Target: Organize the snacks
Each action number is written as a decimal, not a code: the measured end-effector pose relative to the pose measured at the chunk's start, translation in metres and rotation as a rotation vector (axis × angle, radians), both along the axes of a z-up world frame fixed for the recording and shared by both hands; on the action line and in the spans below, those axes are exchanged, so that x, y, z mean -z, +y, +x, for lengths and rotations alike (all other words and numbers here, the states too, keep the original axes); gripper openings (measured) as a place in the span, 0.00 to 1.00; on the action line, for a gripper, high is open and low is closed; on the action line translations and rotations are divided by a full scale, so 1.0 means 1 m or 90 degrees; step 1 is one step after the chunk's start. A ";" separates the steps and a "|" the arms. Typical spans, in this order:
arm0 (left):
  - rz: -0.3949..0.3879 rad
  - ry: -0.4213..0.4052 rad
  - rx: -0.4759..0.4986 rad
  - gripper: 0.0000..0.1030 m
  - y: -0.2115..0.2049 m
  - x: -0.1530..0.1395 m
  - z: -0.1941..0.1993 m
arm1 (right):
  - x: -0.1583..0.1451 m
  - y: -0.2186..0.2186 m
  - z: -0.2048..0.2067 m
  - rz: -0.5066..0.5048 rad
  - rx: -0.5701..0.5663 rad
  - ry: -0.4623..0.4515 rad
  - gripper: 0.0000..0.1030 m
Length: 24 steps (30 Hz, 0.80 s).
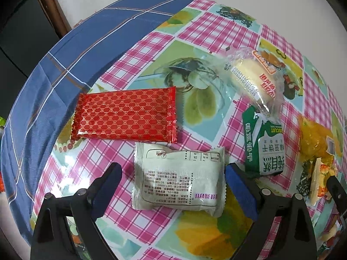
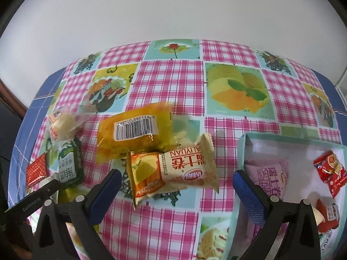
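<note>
Snacks scattered on tablecloth (image 2: 171,82), left gripper (image 1: 173,184) spread wide around white packet (image 1: 179,181) at frame bottom, right gripper (image 2: 176,189) likewise released, straddling orange-cream packet (image 2: 173,173) at centre, probably bound for teal box (image 2: 243,149) at lower right holding pink packet (image 2: 267,175).

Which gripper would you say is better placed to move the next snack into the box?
Probably right: the right gripper is open around the Swiss roll pack, with the box just beside it.
</note>
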<state>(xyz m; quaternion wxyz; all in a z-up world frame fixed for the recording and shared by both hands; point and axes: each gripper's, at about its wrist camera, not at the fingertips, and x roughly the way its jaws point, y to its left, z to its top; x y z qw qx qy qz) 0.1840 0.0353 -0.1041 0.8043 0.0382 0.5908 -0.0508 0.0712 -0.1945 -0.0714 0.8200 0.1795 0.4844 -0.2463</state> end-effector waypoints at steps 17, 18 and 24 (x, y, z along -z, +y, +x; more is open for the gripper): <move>-0.006 0.012 0.006 0.74 0.001 0.004 0.003 | 0.016 -0.006 0.002 0.034 0.018 0.009 0.82; -0.007 0.012 0.005 0.73 0.000 0.004 0.004 | 0.016 -0.006 0.002 0.035 0.020 0.008 0.80; -0.025 0.012 0.009 0.57 0.001 0.000 0.002 | 0.013 -0.004 -0.001 0.036 0.020 0.005 0.72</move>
